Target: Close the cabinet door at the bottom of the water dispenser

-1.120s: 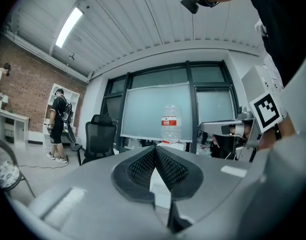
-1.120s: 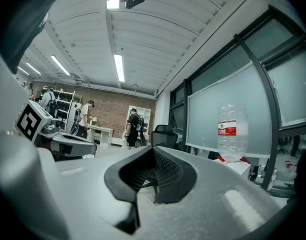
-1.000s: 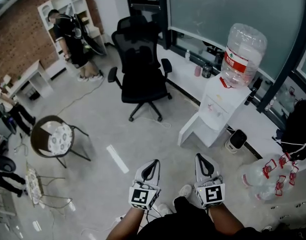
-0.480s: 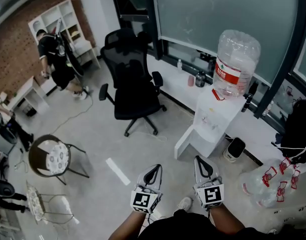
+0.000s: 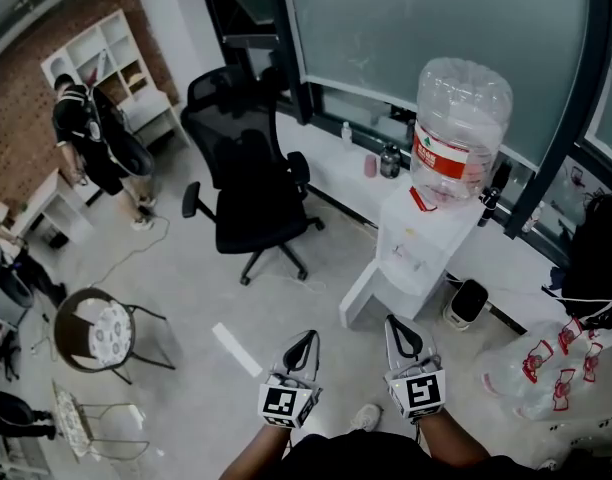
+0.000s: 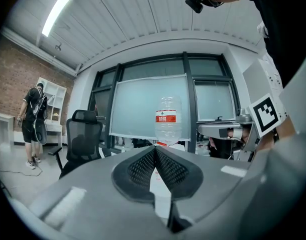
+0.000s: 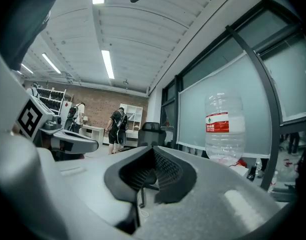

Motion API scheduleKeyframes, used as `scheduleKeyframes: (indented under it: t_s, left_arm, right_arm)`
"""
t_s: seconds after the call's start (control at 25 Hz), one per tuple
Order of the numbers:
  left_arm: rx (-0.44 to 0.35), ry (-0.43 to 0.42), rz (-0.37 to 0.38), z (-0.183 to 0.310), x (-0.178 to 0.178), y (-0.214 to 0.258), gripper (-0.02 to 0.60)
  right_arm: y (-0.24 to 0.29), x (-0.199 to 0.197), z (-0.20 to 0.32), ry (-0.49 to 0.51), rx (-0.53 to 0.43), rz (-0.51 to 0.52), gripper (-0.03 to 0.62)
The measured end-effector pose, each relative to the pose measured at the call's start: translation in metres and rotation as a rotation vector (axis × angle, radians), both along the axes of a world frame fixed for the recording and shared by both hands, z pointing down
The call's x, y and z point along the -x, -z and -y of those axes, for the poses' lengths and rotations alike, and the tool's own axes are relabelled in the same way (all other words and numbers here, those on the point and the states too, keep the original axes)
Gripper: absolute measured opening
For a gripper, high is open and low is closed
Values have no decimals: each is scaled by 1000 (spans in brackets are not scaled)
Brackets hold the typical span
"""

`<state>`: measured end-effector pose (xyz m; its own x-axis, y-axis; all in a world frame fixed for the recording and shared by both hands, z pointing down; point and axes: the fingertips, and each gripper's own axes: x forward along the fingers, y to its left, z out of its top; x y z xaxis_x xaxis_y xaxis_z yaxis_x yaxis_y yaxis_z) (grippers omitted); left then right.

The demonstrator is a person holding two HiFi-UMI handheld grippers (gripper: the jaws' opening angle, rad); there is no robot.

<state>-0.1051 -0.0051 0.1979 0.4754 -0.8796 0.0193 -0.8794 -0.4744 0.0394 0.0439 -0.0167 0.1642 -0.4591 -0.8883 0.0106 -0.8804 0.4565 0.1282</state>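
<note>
The white water dispenser stands by the window ledge with a clear bottle upside down on top. Its bottom cabinet door hangs open, swung out toward the floor on the left side. My left gripper and right gripper are held side by side low in the head view, short of the dispenser and apart from it. Both are shut with nothing between the pads. In the left gripper view the bottle rises above the left gripper's tips. The right gripper view shows the bottle right of its own tips.
A black office chair stands left of the dispenser. A round wire chair is at the left, and a person stands by white shelves at the back. Empty bottles lie at the right. A small white appliance sits beside the dispenser.
The view has moved nearer to the dispenser, which now sits closer to my grippers. The person at the back has shifted. Both grippers stay shut.
</note>
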Motion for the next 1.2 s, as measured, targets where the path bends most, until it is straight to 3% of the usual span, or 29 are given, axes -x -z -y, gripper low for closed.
scheduleKeyframes:
  t_s: [0.24, 0.56, 0.92, 1.2]
  left_arm:
    - [-3, 17, 10, 20, -10, -3, 20]
    - [-28, -101, 44, 45, -28, 10, 20]
    - [-52, -184, 63, 88, -12, 17, 20]
    - [-48, -216, 30, 122, 2, 15, 20]
  right_arm:
    - [-1, -11, 17, 11, -4, 31, 3]
    - [-4, -16, 40, -55, -7, 31, 3]
    - [2, 3, 66, -142, -10, 34, 3]
    - [-6, 12, 84, -214, -5, 25, 3]
